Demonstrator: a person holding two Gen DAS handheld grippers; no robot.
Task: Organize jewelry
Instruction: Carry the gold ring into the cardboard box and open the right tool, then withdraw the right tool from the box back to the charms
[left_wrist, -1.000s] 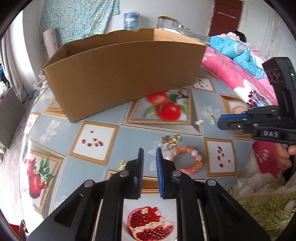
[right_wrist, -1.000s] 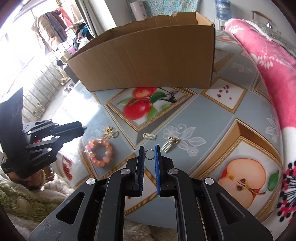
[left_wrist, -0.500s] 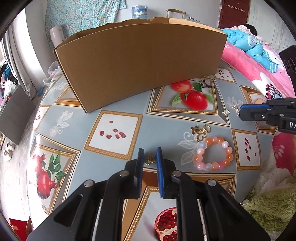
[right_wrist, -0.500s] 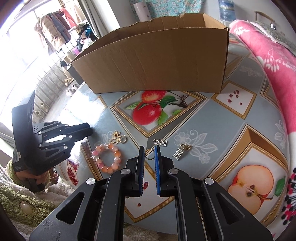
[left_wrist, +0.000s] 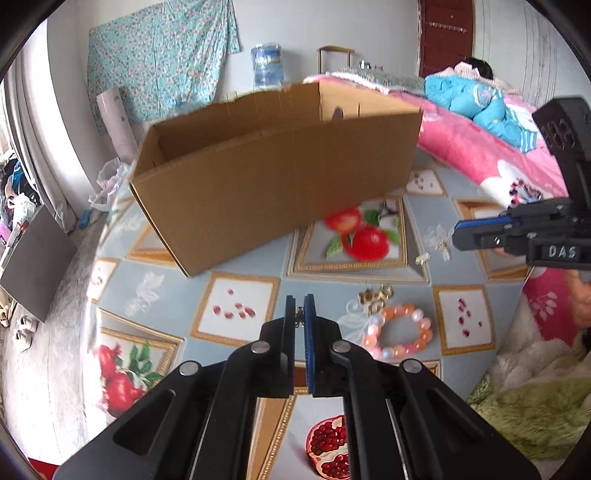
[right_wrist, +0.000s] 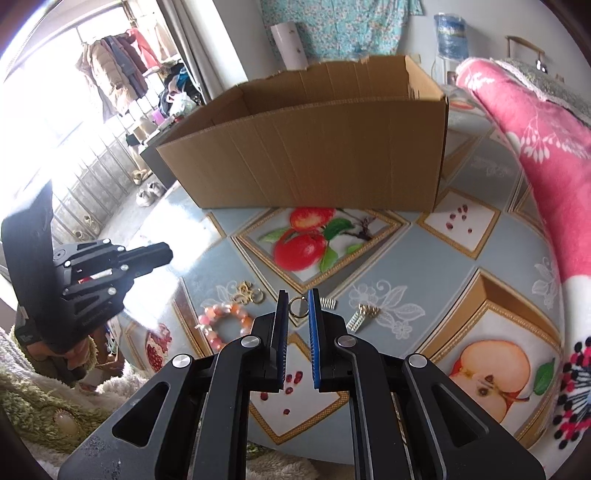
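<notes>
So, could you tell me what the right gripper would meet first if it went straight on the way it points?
Probably the tablecloth, just short of the cardboard box; depth is hard to judge.

Cardboard box (left_wrist: 280, 177) standing at the back of the table (left_wrist: 155, 273). In front of it, toward the near edge, bead bracelet (left_wrist: 397, 328) with charm cluster (left_wrist: 375, 295) just behind; further right, two small clips (right_wrist: 364, 315) side by side.
</notes>
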